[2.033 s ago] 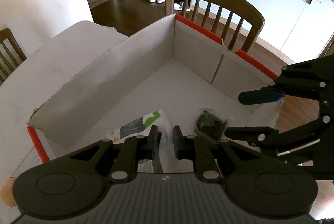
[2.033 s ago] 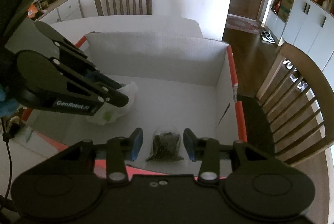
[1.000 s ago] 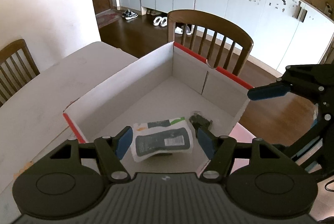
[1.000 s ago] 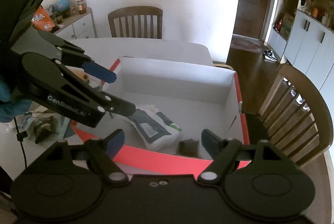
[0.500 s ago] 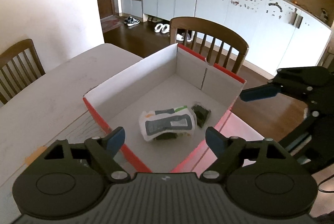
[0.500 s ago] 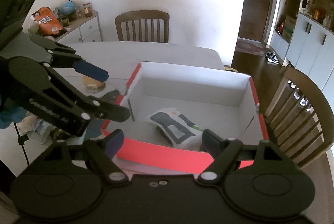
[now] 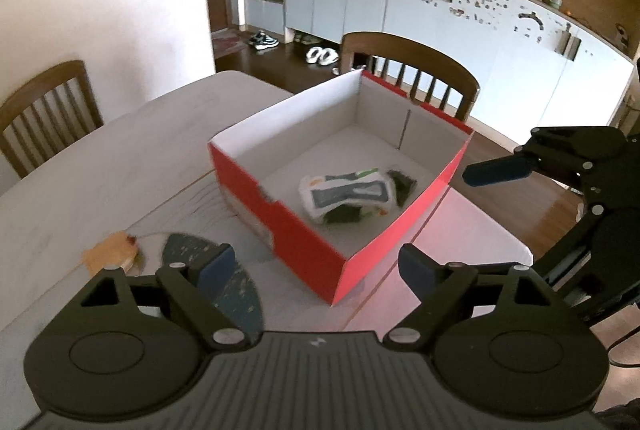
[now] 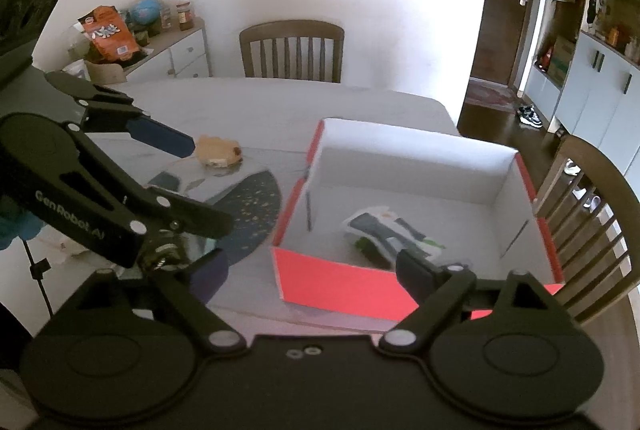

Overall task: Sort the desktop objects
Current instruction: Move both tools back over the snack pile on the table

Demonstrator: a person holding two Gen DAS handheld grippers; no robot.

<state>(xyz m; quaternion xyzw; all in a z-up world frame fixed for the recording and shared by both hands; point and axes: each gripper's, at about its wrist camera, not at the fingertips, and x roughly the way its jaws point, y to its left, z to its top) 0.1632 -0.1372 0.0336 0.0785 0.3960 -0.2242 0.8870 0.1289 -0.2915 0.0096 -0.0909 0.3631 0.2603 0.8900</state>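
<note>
Left gripper (image 7: 316, 266) and right gripper (image 8: 308, 270), both spread wide and empty, above the pale table's (image 7: 80, 165) near edge. White printed pouch (image 7: 348, 191) and small dark packet (image 7: 404, 185) lie inside the red cardboard box (image 7: 280, 213).

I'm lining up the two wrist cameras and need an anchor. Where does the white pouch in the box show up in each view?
Left wrist: the white pouch lies right of centre, on the box floor near the right wall.
Right wrist: the white pouch lies right of centre, just above the near red wall.
Shared landmark: the red box.
</note>
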